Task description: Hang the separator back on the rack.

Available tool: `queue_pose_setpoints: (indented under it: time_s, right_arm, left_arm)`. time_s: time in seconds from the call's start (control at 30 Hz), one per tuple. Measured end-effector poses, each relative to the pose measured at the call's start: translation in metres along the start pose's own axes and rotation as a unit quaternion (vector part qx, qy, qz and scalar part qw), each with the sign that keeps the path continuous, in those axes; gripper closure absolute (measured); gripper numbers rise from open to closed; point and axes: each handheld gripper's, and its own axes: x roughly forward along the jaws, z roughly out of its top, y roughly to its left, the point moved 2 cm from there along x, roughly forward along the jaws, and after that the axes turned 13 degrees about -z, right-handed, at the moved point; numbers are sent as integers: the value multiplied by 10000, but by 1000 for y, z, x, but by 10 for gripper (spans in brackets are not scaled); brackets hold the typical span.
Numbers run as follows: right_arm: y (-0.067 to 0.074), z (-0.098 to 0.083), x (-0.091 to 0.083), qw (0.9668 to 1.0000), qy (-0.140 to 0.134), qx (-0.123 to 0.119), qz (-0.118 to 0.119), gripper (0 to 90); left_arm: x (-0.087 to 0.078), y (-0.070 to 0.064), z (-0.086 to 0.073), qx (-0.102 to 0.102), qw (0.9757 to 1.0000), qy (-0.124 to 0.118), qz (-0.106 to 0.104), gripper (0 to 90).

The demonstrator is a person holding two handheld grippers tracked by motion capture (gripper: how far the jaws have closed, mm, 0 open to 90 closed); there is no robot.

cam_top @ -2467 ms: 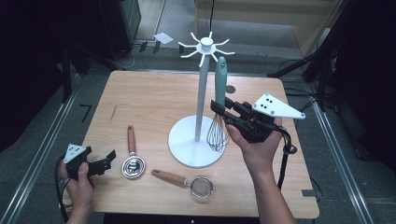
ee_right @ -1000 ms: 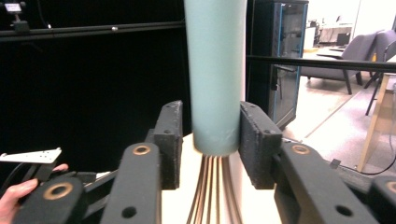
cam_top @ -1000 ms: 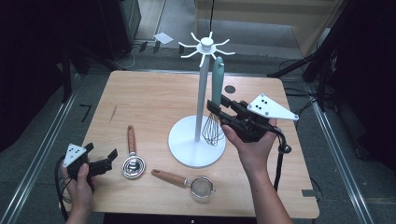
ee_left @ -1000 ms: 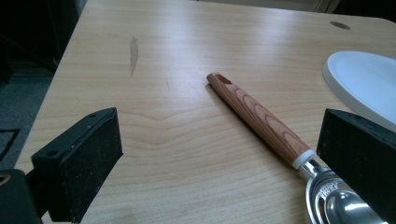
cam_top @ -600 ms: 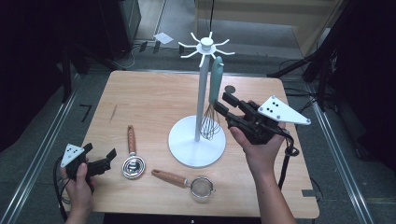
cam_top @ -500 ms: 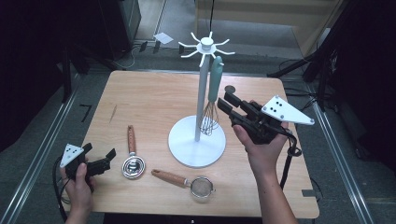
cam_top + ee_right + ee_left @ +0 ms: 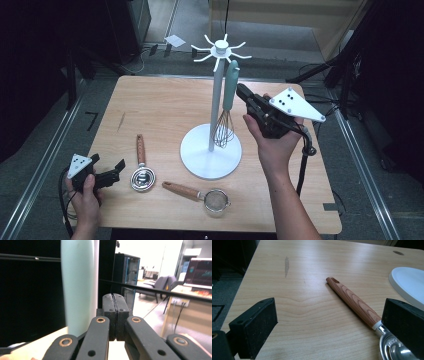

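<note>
Under both grippers spreads the wooden worktop [image 7: 165,107], pale and bare over most of its far left part. Just to the left of the right gripper [image 7: 243,93] stands the white utensil stand [image 7: 215,100], a round base with a tall post and a ring of hooks on top. A whisk [image 7: 227,112] with a mint-green handle hangs from one hook, its wire head low beside the post, and the handle is right at the tip of the right gripper. In the right gripper view that handle [image 7: 76,285] rises just left of the jaws, which are pressed flat together with nothing between them. The right gripper is held up above the worktop, tilted toward the stand.

Near the worktop's front left corner sits the left gripper [image 7: 117,167], its jaws spread wide and empty. Just to its right lies a wooden-handled metal scoop [image 7: 141,167], the handle [image 7: 352,301] running away from the gripper between the jaw tips. Farther right of that gripper, past the scoop, rests a small mesh strainer [image 7: 200,195] with a wooden handle.
</note>
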Motion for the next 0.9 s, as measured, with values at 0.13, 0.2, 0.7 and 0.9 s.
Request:
queue_pose_setpoints:
  time_s: [0.13, 0.2, 0.7, 0.9]
  right_arm:
    - [4, 9, 4, 9997, -161, -53, 149, 900]
    - [7, 12, 4, 9995, -232, -13, 215, 900]
    - [20, 16, 3, 9986, -239, -24, 478, 900]
    - [28, 14, 1, 9985, -163, -54, 514, 900]
  left_arm:
    - [1, 1, 0, -30, 10000, 16, 0, 4]
    - [1, 1, -1, -35, 10000, 34, 21, 4]
    - [1, 0, -1, -34, 10000, 38, 12, 4]
    - [1, 0, -1, -11, 10000, 50, 6, 4]
